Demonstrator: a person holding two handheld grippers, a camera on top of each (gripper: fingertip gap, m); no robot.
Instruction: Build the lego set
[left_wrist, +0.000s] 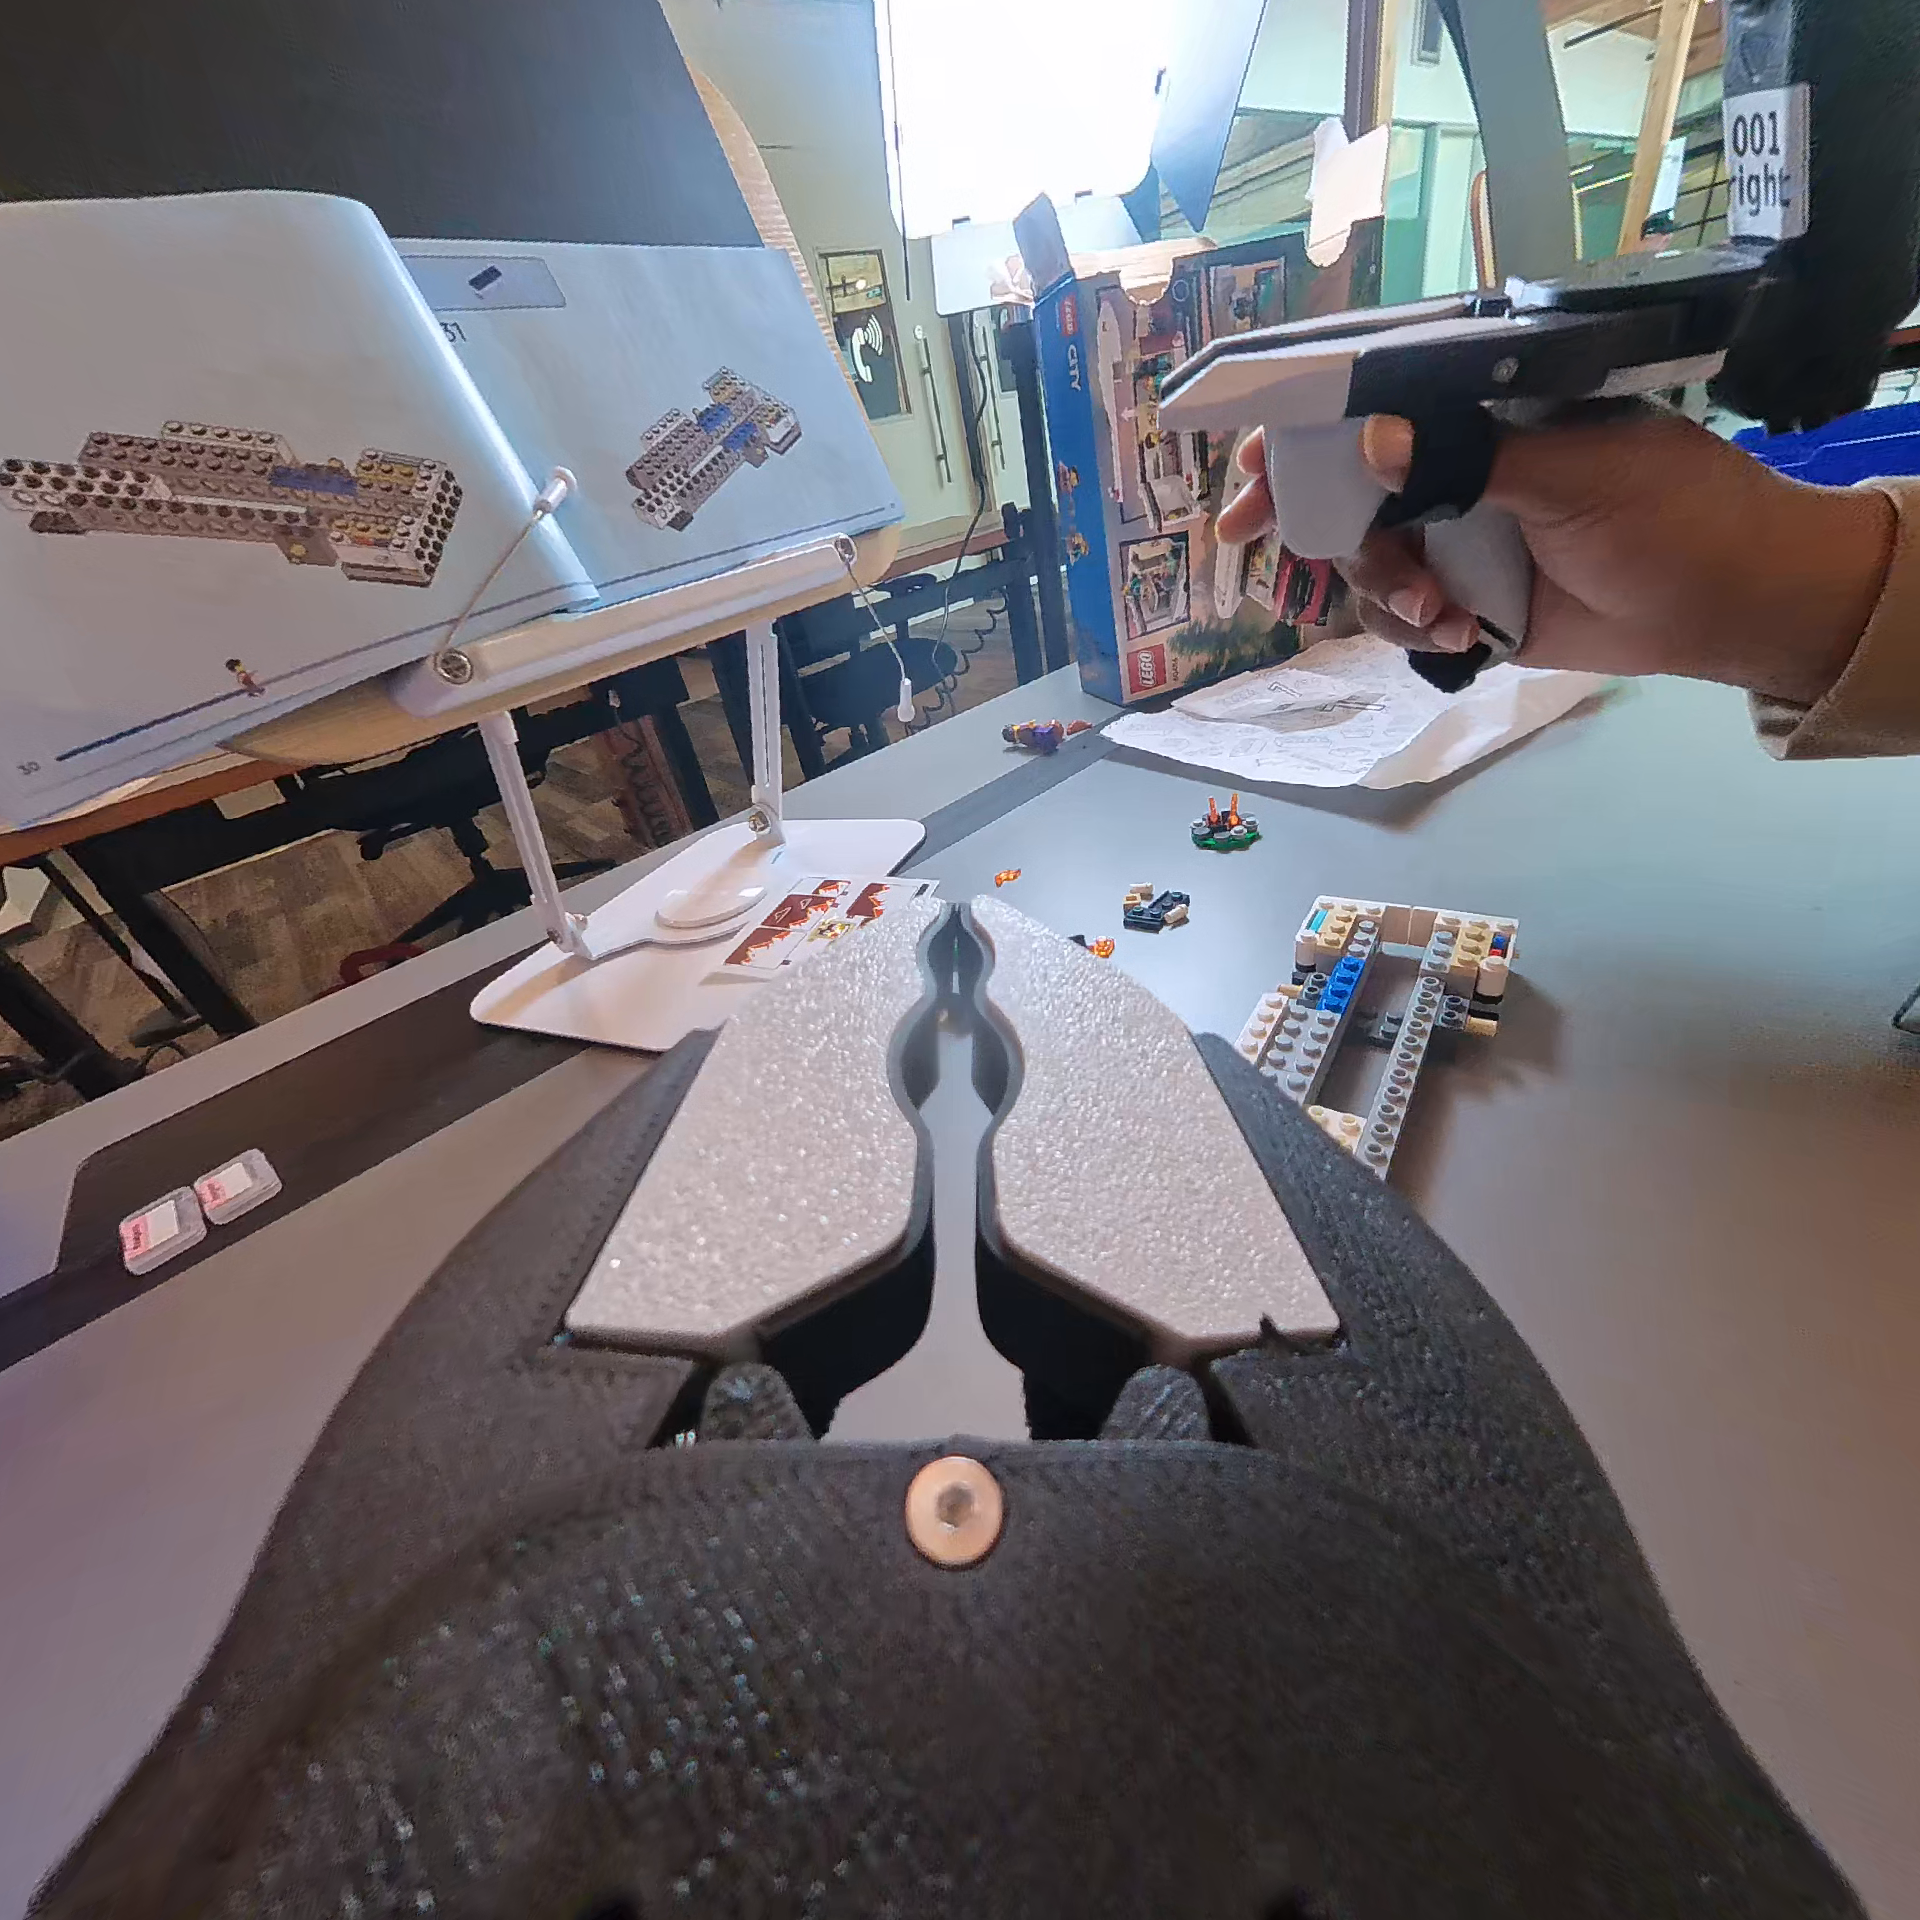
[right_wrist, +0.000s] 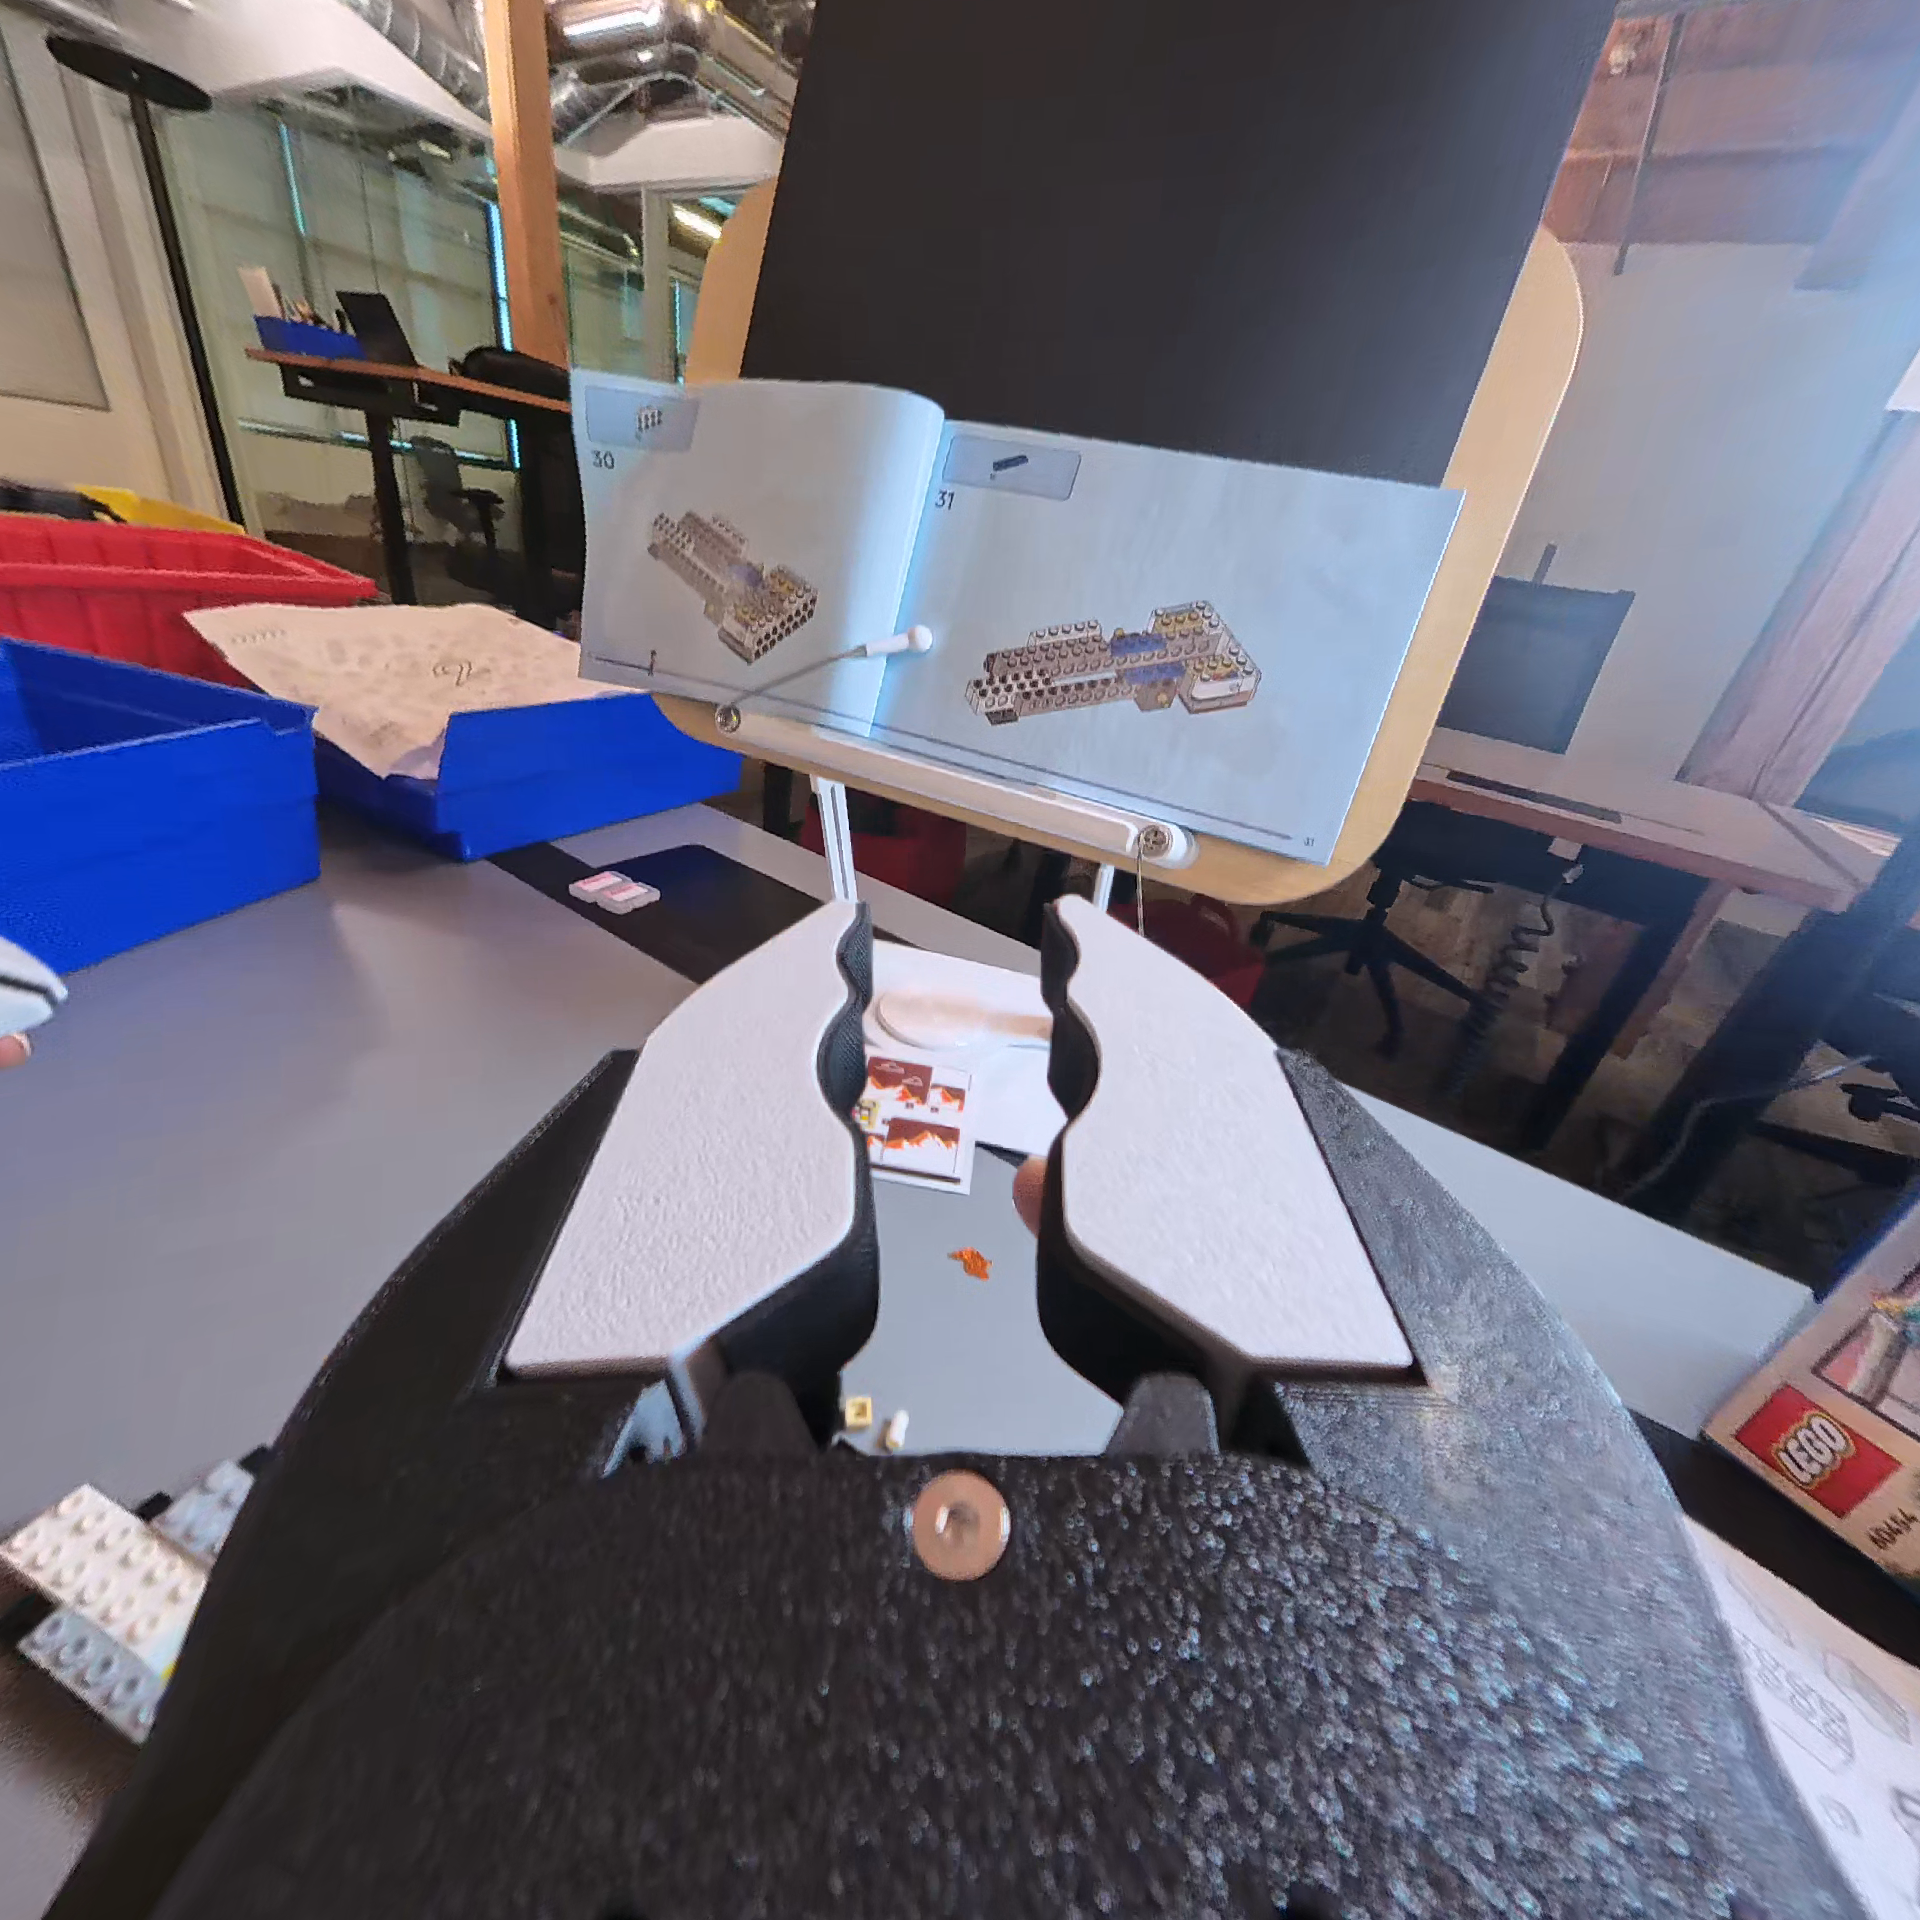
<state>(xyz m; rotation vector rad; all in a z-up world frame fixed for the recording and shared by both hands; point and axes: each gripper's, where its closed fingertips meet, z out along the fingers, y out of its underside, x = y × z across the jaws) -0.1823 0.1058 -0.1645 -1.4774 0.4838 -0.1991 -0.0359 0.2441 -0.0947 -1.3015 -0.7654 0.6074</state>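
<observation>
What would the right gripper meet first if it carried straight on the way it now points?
Probably the book stand holding the open instruction booklet. The open right gripper points at it above the table, though depth is unclear.

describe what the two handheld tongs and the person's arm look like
Both tongs, left and right, have a rough black printed body, a round metal screw in the middle and two pale grey textured fingers with wavy black inner edges. The right one also carries a white label. The hand wears a beige sleeve.

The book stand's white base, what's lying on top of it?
On the book stand's white base, a sticker sheet with orange flame pictures lies flat; the left gripper covers its near edge.
</observation>
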